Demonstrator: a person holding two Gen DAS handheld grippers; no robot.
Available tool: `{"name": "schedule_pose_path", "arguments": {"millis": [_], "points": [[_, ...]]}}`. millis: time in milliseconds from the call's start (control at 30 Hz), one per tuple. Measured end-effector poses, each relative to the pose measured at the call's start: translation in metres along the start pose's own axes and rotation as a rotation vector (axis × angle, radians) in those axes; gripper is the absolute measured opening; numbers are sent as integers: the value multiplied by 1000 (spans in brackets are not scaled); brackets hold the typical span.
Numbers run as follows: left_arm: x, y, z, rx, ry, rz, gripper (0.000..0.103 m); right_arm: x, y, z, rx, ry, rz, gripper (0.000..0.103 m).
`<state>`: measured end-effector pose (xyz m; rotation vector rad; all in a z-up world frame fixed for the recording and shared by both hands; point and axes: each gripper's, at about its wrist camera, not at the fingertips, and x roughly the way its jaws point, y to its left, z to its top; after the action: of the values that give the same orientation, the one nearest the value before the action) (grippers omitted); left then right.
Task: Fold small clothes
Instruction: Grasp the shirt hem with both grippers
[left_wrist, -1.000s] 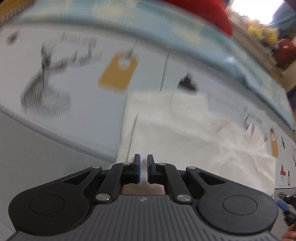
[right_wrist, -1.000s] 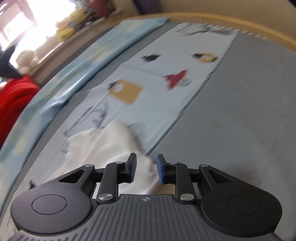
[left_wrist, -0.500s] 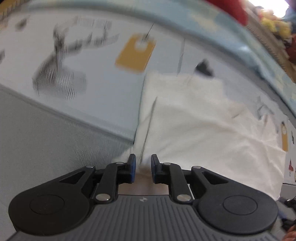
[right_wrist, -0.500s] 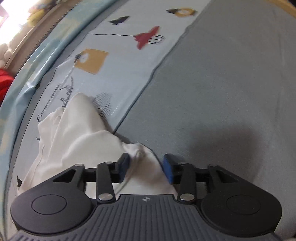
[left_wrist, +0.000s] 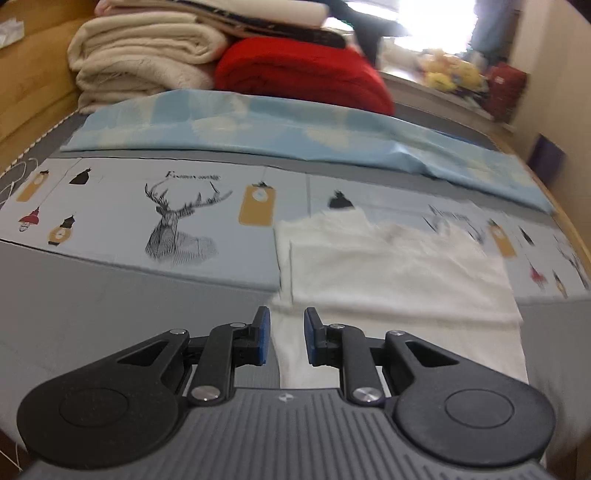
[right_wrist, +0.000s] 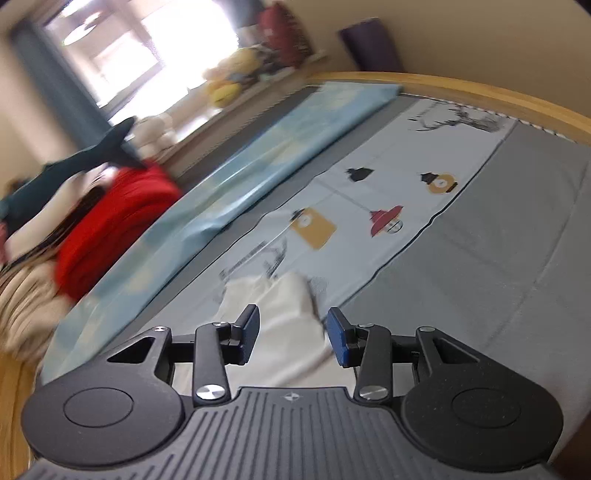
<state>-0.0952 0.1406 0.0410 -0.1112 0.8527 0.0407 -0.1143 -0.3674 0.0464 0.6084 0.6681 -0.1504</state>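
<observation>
The white garment is lying flat on the bed, overlapping the printed sheet, its long axis running rightward from the left gripper. Both the left gripper and the right gripper are hovering part-open and empty over its near edge, neither clearly nearer.

White garment, small, lying flat on the bed's printed sheet; one layer folded over, near edge reaching onto the grey cover. Slightly rumpled.

Left gripper fingers parted, right gripper fingers wider
</observation>
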Motion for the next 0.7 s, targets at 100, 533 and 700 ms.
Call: {"name": "schedule_pose_path", "arguments": {"millis": [100, 533, 700], "points": [[-21, 0, -54, 60, -2, -42, 21, -30, -21, -27, -85, 27, 9, 43], [21, 26, -168, 21, 268, -56, 20, -5, -91, -147, -222, 324, -144, 43], [37, 39, -172, -44, 352, -49, 20, 8, -106, -158, -189, 383, -201, 42]]}}
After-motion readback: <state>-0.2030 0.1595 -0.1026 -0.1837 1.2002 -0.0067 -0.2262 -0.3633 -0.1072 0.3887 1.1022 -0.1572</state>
